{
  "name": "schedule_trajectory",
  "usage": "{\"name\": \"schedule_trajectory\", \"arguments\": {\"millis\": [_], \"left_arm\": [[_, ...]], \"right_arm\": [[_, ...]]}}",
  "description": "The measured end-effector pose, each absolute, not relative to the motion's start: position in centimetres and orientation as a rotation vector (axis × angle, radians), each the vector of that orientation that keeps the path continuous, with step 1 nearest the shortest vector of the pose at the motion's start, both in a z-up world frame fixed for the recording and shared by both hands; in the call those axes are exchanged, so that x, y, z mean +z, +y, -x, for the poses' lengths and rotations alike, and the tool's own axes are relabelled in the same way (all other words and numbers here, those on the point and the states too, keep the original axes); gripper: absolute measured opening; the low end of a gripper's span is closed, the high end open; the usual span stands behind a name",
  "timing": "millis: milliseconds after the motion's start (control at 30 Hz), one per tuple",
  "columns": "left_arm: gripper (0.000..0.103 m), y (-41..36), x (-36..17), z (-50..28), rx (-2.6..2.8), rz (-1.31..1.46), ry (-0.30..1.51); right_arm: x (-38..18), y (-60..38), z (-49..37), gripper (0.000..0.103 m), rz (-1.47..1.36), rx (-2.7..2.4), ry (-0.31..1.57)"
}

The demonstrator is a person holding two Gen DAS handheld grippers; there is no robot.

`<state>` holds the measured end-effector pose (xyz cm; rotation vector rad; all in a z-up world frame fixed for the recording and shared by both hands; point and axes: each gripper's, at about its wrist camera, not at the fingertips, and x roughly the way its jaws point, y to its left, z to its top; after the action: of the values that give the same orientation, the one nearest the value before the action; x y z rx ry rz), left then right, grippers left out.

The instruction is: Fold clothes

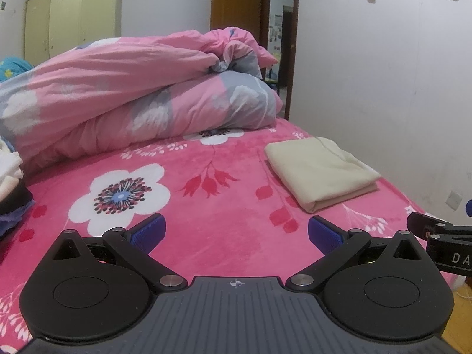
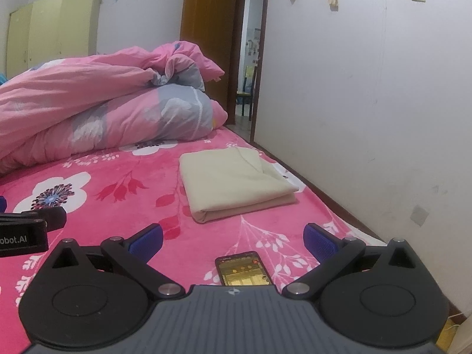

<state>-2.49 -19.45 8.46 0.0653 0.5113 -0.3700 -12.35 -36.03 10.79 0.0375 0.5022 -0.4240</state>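
Bedroom, white walls; open brown door (image 2: 208,29) at top centre of both views, pale yellow wardrobe (image 1: 73,14) in the upper left. Bed (image 1: 206,206) fills the lower half of each frame, covered in a hot-pink fleece sheet with large white flowers. A bulky pink and grey quilt (image 1: 132,88) is heaped across the left and centre, behind the open sheet area.

Folded cream garment (image 2: 236,183) lies flat on the sheet: right of centre in the left wrist view, centre in the right wrist view, near the wall-side edge of the bed. Nothing touches it. A pile of loose clothes (image 1: 11,183), white, dark and blue, sits at the far left edge of the left wrist view, only partly in frame.

Left tongs (image 1: 236,233): blue pads wide apart, holding nothing, low over the pink sheet. Right tongs (image 2: 233,239): likewise spread wide and empty. Each shows at the edge of the other's view.

Phone (image 2: 243,268), screen lit, lies on the sheet at bottom centre of the right wrist view, between the right tongs' fingers.
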Motion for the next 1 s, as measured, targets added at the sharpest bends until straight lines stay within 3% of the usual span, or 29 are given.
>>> {"name": "schedule_trajectory", "arguments": {"millis": [1000], "left_arm": [[0.103, -19.95, 8.54, 2.87, -0.363, -0.082, 0.517]], "right_arm": [[10.72, -35.67, 12.48, 0.103, -0.045, -0.419, 0.508]]}}
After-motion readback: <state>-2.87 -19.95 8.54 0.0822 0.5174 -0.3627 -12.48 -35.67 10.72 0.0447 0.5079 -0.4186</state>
